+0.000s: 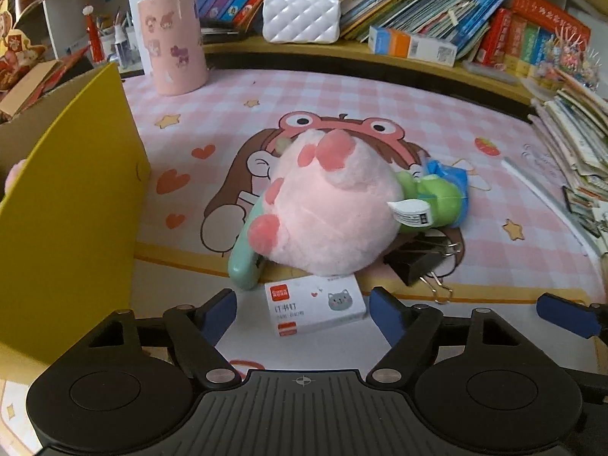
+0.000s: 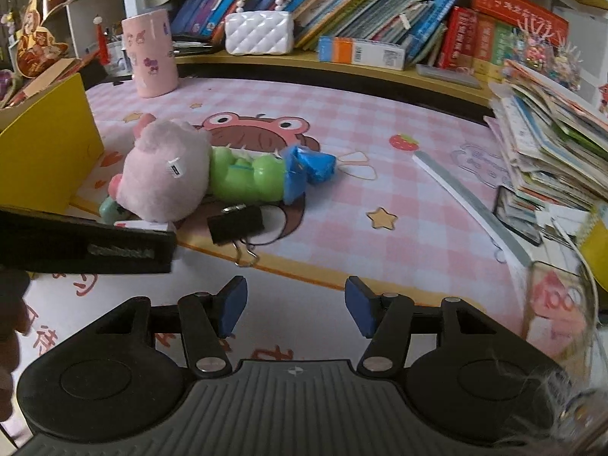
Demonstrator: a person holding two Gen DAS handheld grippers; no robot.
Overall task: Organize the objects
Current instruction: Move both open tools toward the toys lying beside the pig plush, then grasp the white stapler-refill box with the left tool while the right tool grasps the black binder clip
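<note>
We see a cluttered desk with a pink checked mat (image 2: 380,197). A yellow box (image 1: 68,205) stands at the left edge; a pink cup (image 1: 176,41) and white quilted purse (image 1: 300,19) sit behind, and a leaning paper stack (image 2: 551,140) is at the right.

In mid-mat lies a pink plush pig (image 1: 330,212), its long axis running left to right in the right wrist view, snout toward the box. Its rear touches a green and blue toy (image 2: 258,178) lying along the same line. A mint stapler (image 1: 243,258) is partly hidden under the pig, a white staple box (image 1: 315,309) lies just in front, and a black binder clip (image 2: 235,224) is beside it.

Left gripper (image 1: 304,313): jaws apart, the staple box between them; we cannot tell whether the pads touch it. Right gripper (image 2: 294,306): jaws apart, nothing between them, over bare mat.
</note>
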